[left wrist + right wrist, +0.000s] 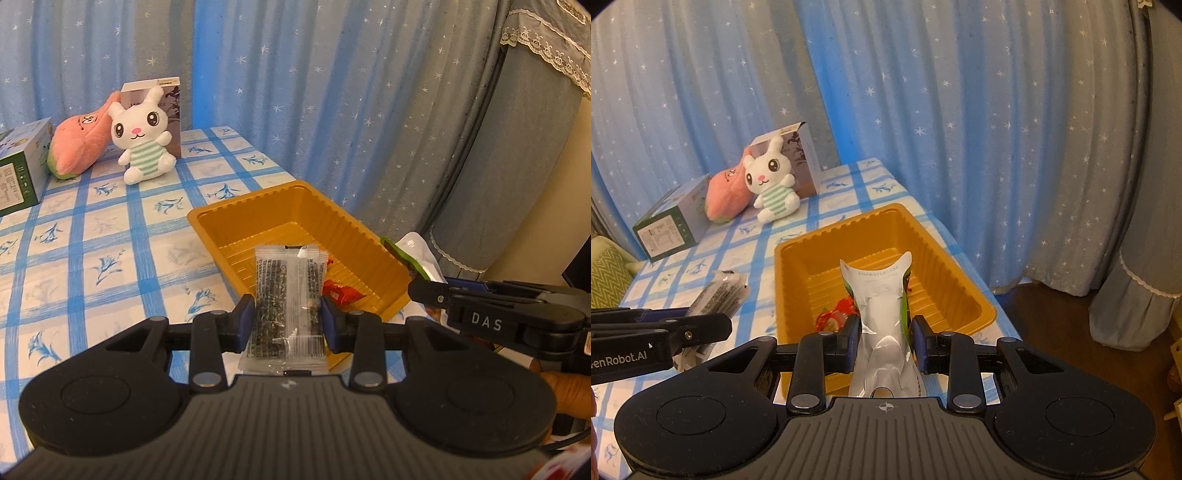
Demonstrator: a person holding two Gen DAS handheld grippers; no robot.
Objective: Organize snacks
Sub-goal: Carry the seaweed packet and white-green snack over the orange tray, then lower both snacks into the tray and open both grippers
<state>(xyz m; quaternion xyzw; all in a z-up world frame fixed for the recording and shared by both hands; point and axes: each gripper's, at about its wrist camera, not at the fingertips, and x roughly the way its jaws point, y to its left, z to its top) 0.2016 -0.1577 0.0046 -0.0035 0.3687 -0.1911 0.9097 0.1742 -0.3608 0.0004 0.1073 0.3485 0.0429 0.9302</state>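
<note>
My left gripper is shut on a clear packet of dark seaweed snack, held upright at the near left edge of the gold plastic tray. My right gripper is shut on a white and green snack pouch, held over the near edge of the same tray. A red snack packet lies on the tray floor; it also shows in the left wrist view. The right gripper shows at the right of the left wrist view, and the left gripper at the left of the right wrist view.
The tray sits on a table with a blue checked cloth. At the far end stand a white plush rabbit, a pink plush toy, a brown box and a green box. Starry blue curtains hang behind.
</note>
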